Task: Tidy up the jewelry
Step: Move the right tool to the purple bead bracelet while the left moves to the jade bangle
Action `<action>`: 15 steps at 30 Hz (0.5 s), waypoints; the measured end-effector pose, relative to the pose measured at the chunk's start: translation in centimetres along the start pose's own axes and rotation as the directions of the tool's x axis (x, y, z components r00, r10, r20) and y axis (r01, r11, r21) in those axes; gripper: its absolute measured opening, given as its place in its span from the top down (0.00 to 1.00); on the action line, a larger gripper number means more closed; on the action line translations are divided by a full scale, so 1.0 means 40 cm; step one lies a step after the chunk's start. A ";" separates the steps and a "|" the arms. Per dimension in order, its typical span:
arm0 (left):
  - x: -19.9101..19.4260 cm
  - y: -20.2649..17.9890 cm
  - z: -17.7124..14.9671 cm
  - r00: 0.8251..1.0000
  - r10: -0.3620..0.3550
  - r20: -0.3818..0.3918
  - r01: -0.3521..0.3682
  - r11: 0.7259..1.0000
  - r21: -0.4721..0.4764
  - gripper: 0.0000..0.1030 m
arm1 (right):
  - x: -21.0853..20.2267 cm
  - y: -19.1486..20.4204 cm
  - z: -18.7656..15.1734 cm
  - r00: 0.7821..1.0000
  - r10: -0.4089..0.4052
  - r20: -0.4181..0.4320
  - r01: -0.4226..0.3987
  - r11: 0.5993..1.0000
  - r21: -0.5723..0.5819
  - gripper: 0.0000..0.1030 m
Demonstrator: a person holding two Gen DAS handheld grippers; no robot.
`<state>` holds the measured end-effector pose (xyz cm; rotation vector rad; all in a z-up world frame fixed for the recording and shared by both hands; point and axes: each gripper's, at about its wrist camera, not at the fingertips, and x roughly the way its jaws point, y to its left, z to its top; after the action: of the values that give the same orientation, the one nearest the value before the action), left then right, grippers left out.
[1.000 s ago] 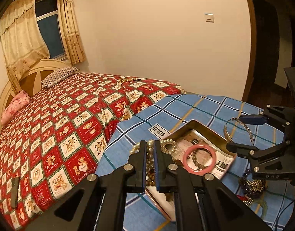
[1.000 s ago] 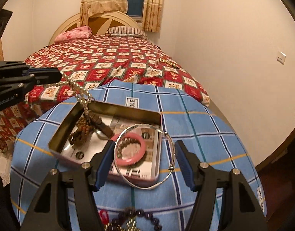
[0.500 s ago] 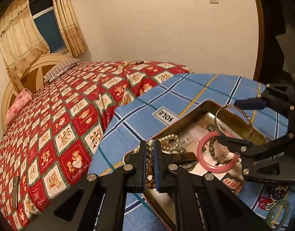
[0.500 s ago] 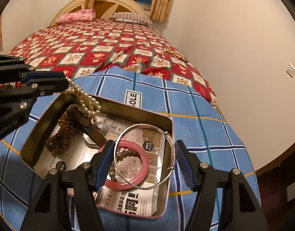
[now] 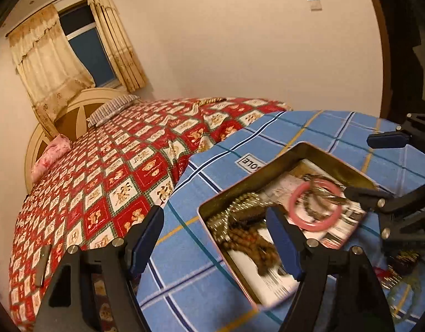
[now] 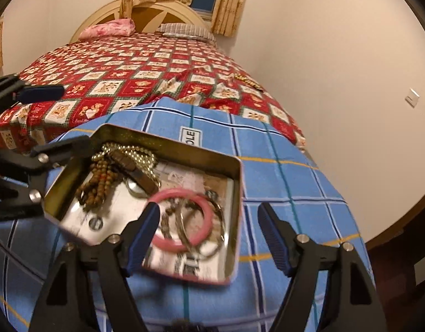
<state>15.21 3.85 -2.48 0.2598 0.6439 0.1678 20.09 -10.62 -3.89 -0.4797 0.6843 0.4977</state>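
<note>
1. The left wrist view alone showed a small heap of loose jewelry on the blue plaid cloth outside the tin, at the right edge behind the other tool; it was blurred, and only dark beads and a pale green ring could be made out.
2. The right wrist view alone showed the tin's floor plainly: a silver bangle standing tilted through the pink bangle, with printed paper lining the bottom.
3. One metal tin lay on the cloth, its lid off, and the sorted jewelry sat inside it.
4. In the tin I counted one pearl necklace heaped at the near-left corner, one strand of brown wooden beads just beside it, one pink bangle and one silver bangle; a dark bead bracelet within the pink ring was too blurred to be sure of.
5. The left gripper had just been opening; its jaws stood wide over the tin's corner with nothing pinched, the pearls lying loose below.
6. The right gripper had also just been widening; its jaws stood apart on either side of the bangles, the pads pressing on neither.
7. One bed with a red patterned quilt stood behind the table.
</note>
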 end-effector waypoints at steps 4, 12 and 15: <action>-0.071 -0.019 -0.039 1.000 -0.011 -0.002 0.011 0.999 -0.040 0.26 | -0.065 -0.028 -0.063 1.000 -0.020 0.005 0.020 0.998 0.059 0.27; -0.140 -0.123 -0.108 0.994 -0.088 -0.061 0.085 0.995 -0.053 0.26 | -0.124 -0.054 -0.205 0.992 -0.107 -0.060 0.115 0.983 0.145 0.29; -0.141 -0.170 -0.124 0.985 -0.145 -0.094 0.140 0.988 -0.058 0.26 | -0.127 -0.055 -0.245 0.989 -0.120 -0.082 0.132 0.978 0.164 0.30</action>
<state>8.23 -3.03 -5.03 0.1559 0.7525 0.0592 13.32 -19.24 -6.46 -0.3801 0.7529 0.3007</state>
